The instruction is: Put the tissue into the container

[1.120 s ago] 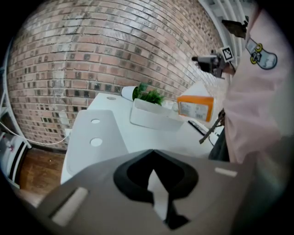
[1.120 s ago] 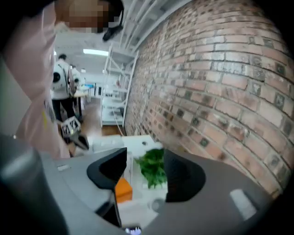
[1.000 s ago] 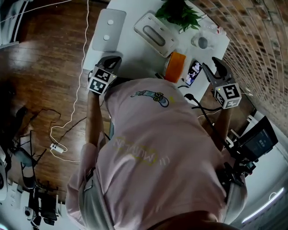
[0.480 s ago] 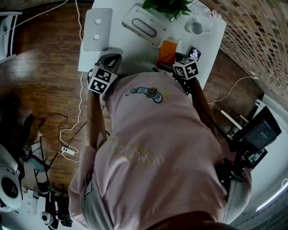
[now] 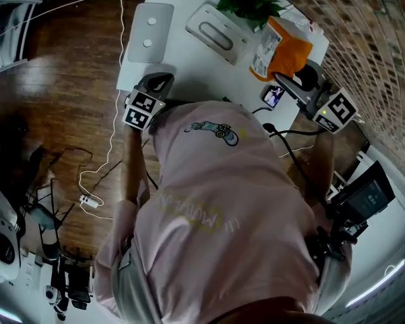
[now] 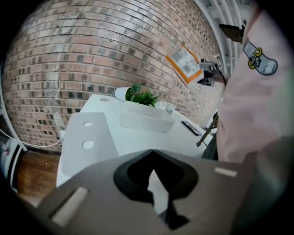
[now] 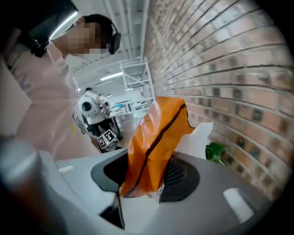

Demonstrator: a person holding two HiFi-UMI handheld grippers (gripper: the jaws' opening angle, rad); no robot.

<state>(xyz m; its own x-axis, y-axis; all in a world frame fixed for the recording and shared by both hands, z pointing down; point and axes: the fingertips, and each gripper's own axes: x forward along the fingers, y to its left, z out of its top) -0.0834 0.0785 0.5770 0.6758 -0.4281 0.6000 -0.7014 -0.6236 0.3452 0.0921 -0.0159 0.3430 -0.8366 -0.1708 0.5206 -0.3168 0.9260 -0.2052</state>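
An orange tissue pack (image 5: 279, 50) with a printed white label hangs above the table's right side. My right gripper (image 5: 292, 74) has it by its lower end, and its jaws are closing on it. In the right gripper view the pack (image 7: 155, 137) rises from between the jaws of that gripper (image 7: 146, 178). A long white container (image 5: 215, 33) lies at the back of the white table (image 5: 190, 73); the left gripper view shows this container (image 6: 147, 121) too. My left gripper (image 5: 159, 82) rests at the table's near left edge, shut, with nothing in it (image 6: 156, 180).
A flat grey lid (image 5: 150, 31) with two holes lies at the table's left. A green plant (image 5: 253, 9) stands at the back. A phone (image 5: 273, 96) and a black cable (image 5: 288, 149) lie near the right edge. A brick wall runs along the right.
The right gripper went in to the orange pack standing on the table, closed on it, and lifted it up and to the right. The left gripper stayed put.
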